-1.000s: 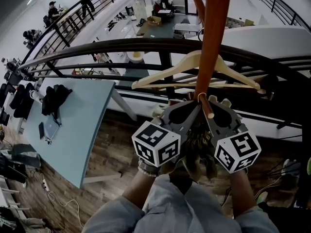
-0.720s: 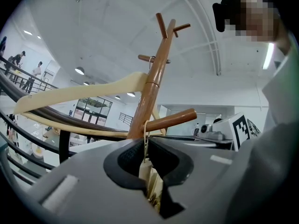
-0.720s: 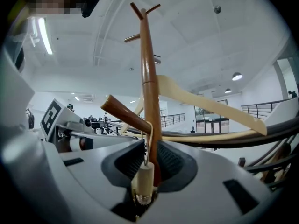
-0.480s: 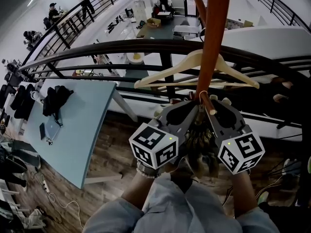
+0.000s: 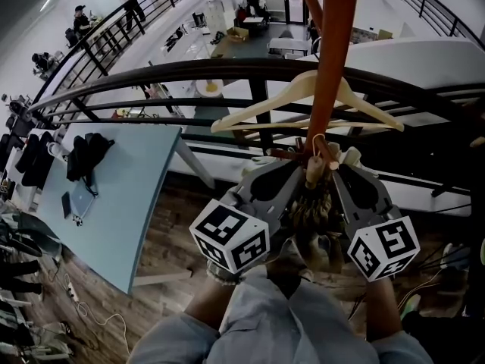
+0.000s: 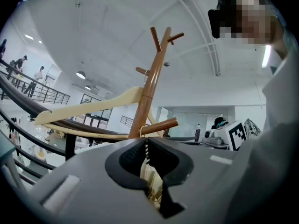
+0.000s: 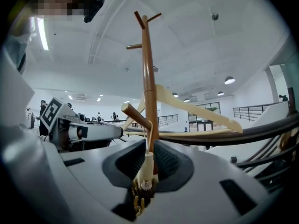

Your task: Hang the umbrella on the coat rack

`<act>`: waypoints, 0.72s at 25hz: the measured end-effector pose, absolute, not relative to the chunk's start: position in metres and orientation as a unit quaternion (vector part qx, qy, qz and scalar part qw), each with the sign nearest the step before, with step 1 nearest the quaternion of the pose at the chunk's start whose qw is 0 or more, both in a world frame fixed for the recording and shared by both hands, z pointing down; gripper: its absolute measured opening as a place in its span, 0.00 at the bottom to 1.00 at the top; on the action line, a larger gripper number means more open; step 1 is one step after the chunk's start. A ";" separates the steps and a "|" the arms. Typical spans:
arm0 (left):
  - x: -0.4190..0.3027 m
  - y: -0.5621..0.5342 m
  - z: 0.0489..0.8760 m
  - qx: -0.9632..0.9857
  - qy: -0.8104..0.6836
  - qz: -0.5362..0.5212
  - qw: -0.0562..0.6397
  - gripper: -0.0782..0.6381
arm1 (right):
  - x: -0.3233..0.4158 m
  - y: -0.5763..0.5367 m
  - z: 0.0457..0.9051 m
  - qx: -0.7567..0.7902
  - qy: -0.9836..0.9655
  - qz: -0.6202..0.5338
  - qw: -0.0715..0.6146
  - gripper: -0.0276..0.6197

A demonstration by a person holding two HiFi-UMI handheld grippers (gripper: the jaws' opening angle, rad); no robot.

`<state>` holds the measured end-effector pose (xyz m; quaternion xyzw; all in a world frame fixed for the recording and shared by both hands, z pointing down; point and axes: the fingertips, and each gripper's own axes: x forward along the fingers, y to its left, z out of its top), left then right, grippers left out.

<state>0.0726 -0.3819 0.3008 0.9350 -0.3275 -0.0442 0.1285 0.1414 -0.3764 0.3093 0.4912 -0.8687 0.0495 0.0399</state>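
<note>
Your left gripper (image 5: 297, 167) and right gripper (image 5: 342, 159) both clamp the umbrella (image 5: 309, 203) between them, its loop (image 5: 313, 141) at the rack's (image 5: 333, 51) peg (image 5: 324, 156), 12 o'clock.

Grey left hand-held gripper (image 5: 298, 167) and right hand-held gripper (image 5: 336, 163) — black-and-white cubes (image 5: 229, 235) — grey shirt (image 5: 280, 318).
</note>
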 end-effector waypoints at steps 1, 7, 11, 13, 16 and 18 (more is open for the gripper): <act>0.072 -0.380 0.301 0.935 -0.331 -0.043 0.123 0.12 | 0.142 -0.373 0.310 0.492 -0.869 0.050 0.040 0.10; 0.063 -0.368 0.299 0.931 -0.338 -0.051 0.126 0.12 | 0.140 -0.357 0.302 0.502 -0.863 0.038 0.035 0.07; 0.055 -0.361 0.296 0.927 -0.347 -0.049 0.133 0.12 | 0.149 -0.347 0.284 0.524 -0.851 0.031 -0.014 0.05; 0.053 -0.357 0.294 0.926 -0.350 -0.048 0.133 0.12 | 0.152 -0.343 0.279 0.530 -0.847 0.029 -0.025 0.05; 0.052 -0.350 0.293 0.928 -0.347 -0.046 0.125 0.12 | 0.150 -0.338 0.279 0.532 -0.846 0.017 -0.010 0.05; 0.051 -0.345 0.293 0.930 -0.345 -0.045 0.121 0.12 | 0.147 -0.334 0.280 0.532 -0.847 0.017 -0.004 0.05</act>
